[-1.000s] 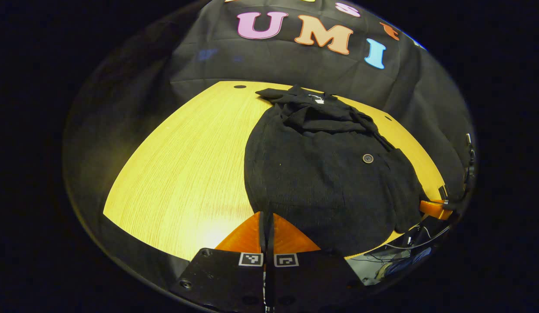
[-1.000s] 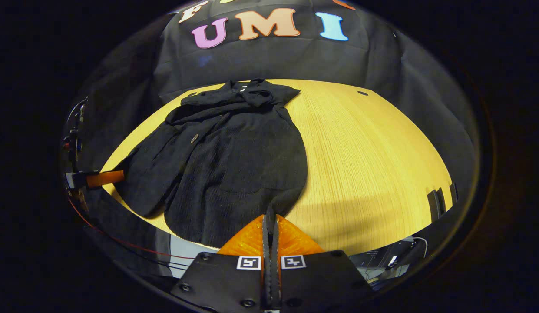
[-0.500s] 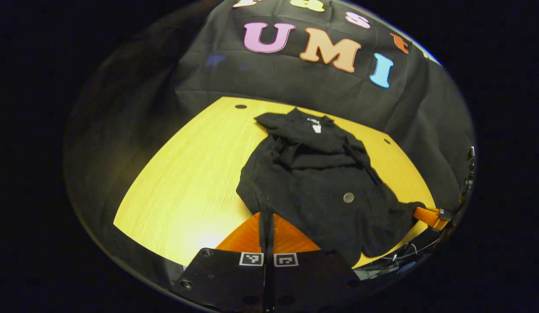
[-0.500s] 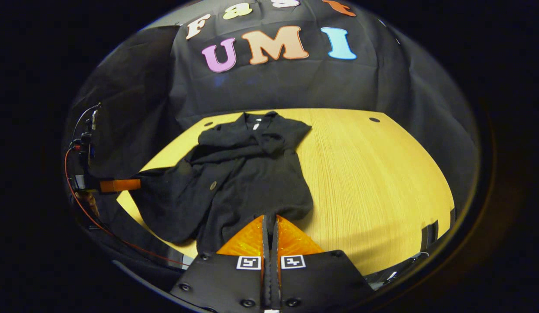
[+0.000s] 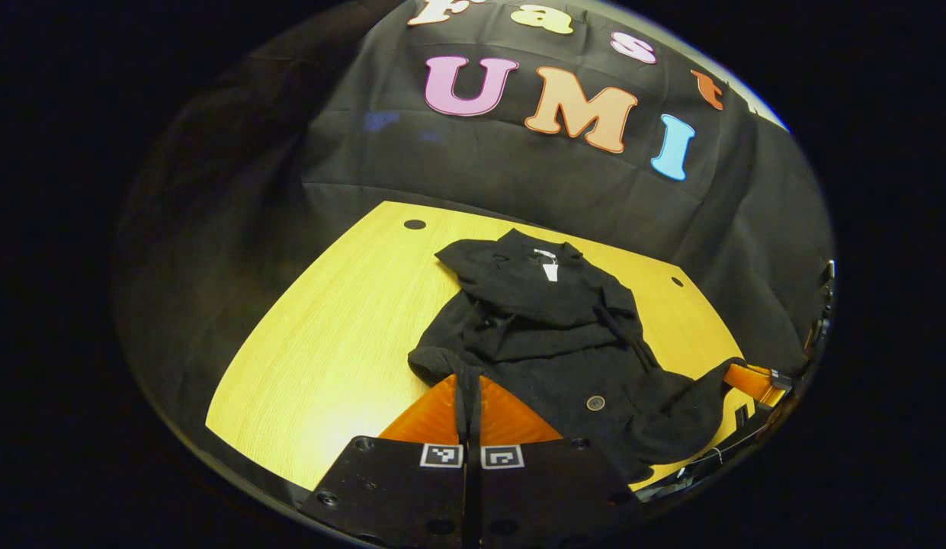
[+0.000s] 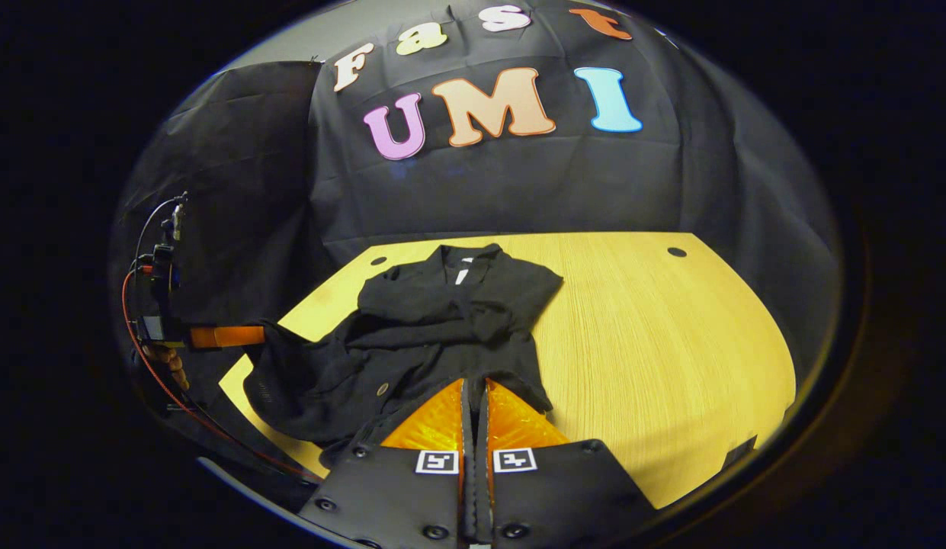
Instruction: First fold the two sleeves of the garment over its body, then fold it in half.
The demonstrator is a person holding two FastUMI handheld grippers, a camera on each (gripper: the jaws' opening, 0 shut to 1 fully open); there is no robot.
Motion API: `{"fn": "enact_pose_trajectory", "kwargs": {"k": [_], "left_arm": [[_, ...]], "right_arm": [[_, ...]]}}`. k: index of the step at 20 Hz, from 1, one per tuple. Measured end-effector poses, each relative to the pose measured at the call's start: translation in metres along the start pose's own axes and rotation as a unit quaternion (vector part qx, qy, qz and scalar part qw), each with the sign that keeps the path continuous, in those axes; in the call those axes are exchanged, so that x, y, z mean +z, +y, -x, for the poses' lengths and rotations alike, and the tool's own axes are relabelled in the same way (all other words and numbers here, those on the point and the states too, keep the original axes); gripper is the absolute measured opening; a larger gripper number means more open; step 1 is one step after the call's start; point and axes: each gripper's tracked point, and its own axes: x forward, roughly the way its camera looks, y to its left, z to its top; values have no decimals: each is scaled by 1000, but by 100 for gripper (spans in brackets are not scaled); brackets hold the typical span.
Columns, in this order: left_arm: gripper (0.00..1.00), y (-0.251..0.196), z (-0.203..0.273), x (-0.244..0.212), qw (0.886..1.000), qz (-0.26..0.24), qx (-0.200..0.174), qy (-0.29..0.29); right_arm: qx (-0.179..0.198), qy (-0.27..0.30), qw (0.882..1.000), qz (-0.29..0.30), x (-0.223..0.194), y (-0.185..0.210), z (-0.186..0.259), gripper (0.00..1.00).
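- Both sleeves of the garment (image 5: 553,343) look already folded across its chest, so by my reading you are in the second step, folding it in half.
- Half the fold is left: the hem is lifted off the worktop (image 5: 328,343) at its two near corners, but it does not yet reach the collar end.
- Your left gripper (image 5: 468,381) has its fingers closed to a slit with the hem's left corner pinched between them; in the right gripper view it shows at the left, gripping that same edge (image 6: 240,335).
- Your right gripper (image 6: 476,385) likewise has its fingers nearly together, and dark cloth sits at the tips; it appears clamped on the other hem corner, also seen at the far right of the left gripper view (image 5: 747,379).
- Dark, thick knit cloth, with a button (image 5: 595,402) on the front and a white tag (image 5: 549,268) at the collar.
- It lies collar toward the booth wall, the lower part sagging in a loose pouch between your two holds, bunched rather than flat.
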Motion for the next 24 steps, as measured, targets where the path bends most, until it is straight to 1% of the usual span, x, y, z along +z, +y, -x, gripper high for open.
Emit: {"fn": "enact_pose_trajectory", "kwargs": {"k": [4, 5, 10, 11, 12, 13, 21, 22, 23, 24], "left_arm": [[0, -5, -15, 33, 1000, -10, -12, -15], [0, -6, -21, 42, 1000, -14, -14, -18], [0, -11, -51, 79, 999, -34, -26, -29], [0, -12, -56, 85, 998, -39, -28, -31], [0, -13, -64, 91, 998, -43, -31, -32], [0, -13, -71, 97, 998, -45, -33, -32], [0, -16, -119, 138, 997, -51, -43, -37], [0, -16, -126, 143, 997, -50, -45, -39], [0, -15, -133, 151, 997, -51, -45, -43], [0, -12, -140, 156, 997, -52, -43, -47]], "right_arm": [[0, -20, 1000, -1, 36, 2, -15, 2], [-2, -27, 1000, 0, 49, 8, -15, 2], [-10, -52, 998, -13, 92, 4, -36, 2], [-12, -56, 998, -13, 98, 2, -42, 2], [-13, -58, 998, -14, 106, 1, -47, 0], [-15, -61, 998, -14, 112, 0, -52, 2], [-29, -74, 997, -21, 160, -9, -93, 2], [-31, -74, 997, -23, 164, -10, -99, 0], [-33, -74, 996, -25, 169, -11, -106, 2], [-36, -74, 996, -27, 173, -13, -112, 2]]}}
